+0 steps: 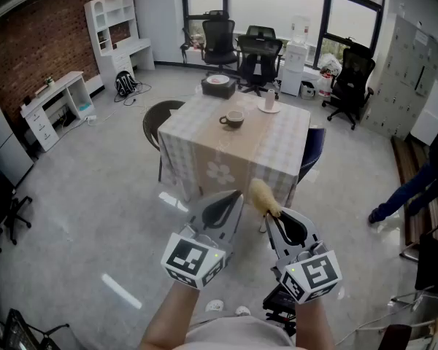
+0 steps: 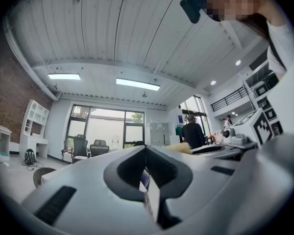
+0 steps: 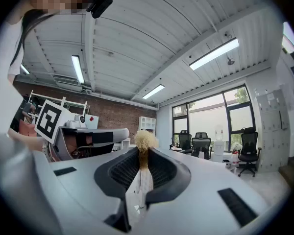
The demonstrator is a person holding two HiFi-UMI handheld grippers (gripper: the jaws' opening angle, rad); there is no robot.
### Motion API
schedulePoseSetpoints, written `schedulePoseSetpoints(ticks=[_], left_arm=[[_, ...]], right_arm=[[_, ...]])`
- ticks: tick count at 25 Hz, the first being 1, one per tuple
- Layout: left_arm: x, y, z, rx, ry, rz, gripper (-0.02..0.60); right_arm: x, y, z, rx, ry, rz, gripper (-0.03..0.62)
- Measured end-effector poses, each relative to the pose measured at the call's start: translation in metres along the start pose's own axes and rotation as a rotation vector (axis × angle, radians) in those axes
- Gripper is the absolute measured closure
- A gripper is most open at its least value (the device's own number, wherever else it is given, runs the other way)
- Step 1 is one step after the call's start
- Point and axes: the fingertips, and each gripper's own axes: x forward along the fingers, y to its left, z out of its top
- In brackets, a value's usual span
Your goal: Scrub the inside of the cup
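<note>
A dark cup (image 1: 233, 119) stands on its saucer in the middle of the cloth-covered table (image 1: 204, 152), well ahead of both grippers. My right gripper (image 1: 274, 218) is shut on a brush, whose pale fluffy head (image 1: 262, 195) sticks out past the jaws toward the table; in the right gripper view the brush (image 3: 144, 146) rises between the closed jaws. My left gripper (image 1: 235, 196) is beside it on the left, shut with nothing in it; its closed jaws (image 2: 146, 150) fill the left gripper view.
A white cup on a plate (image 1: 269, 100) and a dark box with a plate (image 1: 218, 86) stand at the table's far side. Office chairs (image 1: 259, 60) stand behind the table, one dark chair (image 1: 160, 119) at its left. A person (image 1: 423, 181) walks at the right.
</note>
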Motion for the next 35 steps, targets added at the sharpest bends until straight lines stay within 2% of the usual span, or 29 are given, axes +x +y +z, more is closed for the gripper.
schedulePoseSetpoints(ticks=[12,19,27,35], left_arm=[[0.011,-0.013,-0.003,0.025,-0.013,0.079,0.569],[0.023,-0.01,-0.014,0.017,-0.004,0.088,0.569],[0.047,0.035,-0.028,-0.014,-0.002,0.093,0.569],[0.092,0.095,-0.036,-0.014,-0.001,0.076,0.569]], right_arm=[[-0.014,-0.02,-0.007,-0.002,0.001,0.047,0.539],[-0.008,-0.033,-0.009,0.031,-0.025,0.073,0.54],[0.033,-0.054,-0.019,0.063,-0.016,0.057,0.539],[0.1,-0.081,-0.023,0.065,-0.012,0.047,0.539]])
